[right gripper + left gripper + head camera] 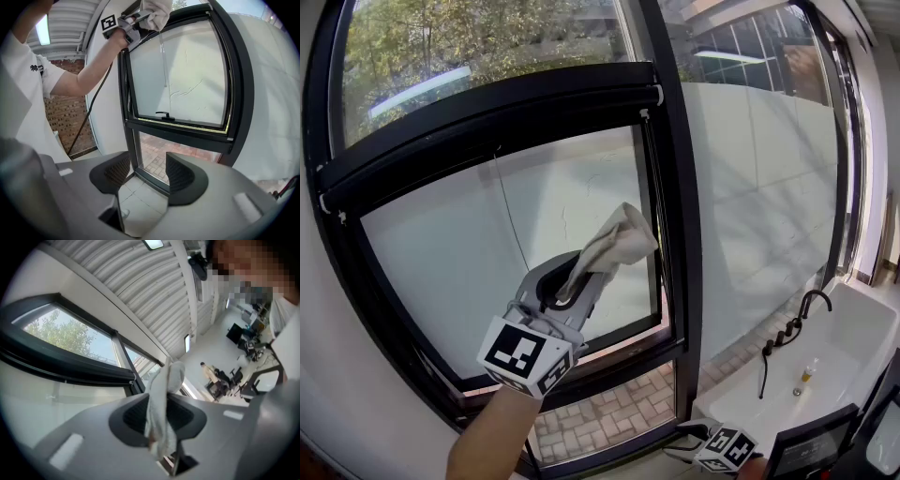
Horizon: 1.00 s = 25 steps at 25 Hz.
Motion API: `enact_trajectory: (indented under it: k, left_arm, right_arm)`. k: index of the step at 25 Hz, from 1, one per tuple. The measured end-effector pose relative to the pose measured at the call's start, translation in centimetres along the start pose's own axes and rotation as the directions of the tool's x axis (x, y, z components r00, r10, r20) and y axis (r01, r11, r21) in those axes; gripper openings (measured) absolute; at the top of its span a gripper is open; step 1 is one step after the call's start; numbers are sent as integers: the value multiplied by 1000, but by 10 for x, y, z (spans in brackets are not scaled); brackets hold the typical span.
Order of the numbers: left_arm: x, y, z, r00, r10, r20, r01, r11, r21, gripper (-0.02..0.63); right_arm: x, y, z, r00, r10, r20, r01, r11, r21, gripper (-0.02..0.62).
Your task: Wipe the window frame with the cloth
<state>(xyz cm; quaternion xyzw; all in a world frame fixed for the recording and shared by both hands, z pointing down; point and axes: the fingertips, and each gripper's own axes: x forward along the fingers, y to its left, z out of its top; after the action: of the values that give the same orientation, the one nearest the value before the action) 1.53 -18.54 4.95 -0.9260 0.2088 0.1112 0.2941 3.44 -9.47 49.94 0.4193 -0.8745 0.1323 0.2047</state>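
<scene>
A white cloth (pixel 615 245) is pinched in my left gripper (pixel 584 278), which is raised in front of the frosted pane. The cloth's free end touches or nearly touches the black window frame (pixel 677 197) at its inner right upright. In the left gripper view the cloth (pixel 162 399) hangs between the shut jaws of the left gripper (pixel 159 412). My right gripper (pixel 724 449) sits low at the bottom right, away from the window. The right gripper (pixel 147 174) stands open and holds nothing, facing the window frame (pixel 180 130). That view also shows the cloth (pixel 157 11) at the top.
A white sink basin (pixel 853 349) with a black faucet (pixel 813 302) lies at the lower right. A black handle (pixel 163 114) sits on the sash's lower rail. A brick wall (pixel 64 117) and a black cable (pixel 93 101) are to the left of the window.
</scene>
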Motion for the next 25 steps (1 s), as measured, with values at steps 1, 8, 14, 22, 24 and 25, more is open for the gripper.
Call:
enact_trajectory:
  k: [1,8,14,22,24,25]
  left_arm:
    - [21,3,5,1000,-1,9,1,1000,-15,110]
    - [160,26,22,999,38,18,-37,998,-41,110]
    - [256,61,40,990,143,-2,-143,989,-20,110]
    - [307,113,41,962,265,-61,-267,964,-23,110]
    - [302,118,44,956,286,-72,-287,958,-6,110]
    - [297,121,46,952,297,-70,-298,955,0,110]
  right_arm:
    - [-8,-14,-1,1000,-10,4,10,1000,-4,241]
    - [-51,-104,-25,999,-33,18,33,999,30,241]
    - [-79,-172,-42,998,-20,52,14,995,98,241]
    - [-96,-223,-38,996,26,81,-32,997,75,241]
    - [-98,-225,-38,996,42,82,-48,997,66,241]
    - [-98,-226,-38,996,50,79,-55,997,61,241]
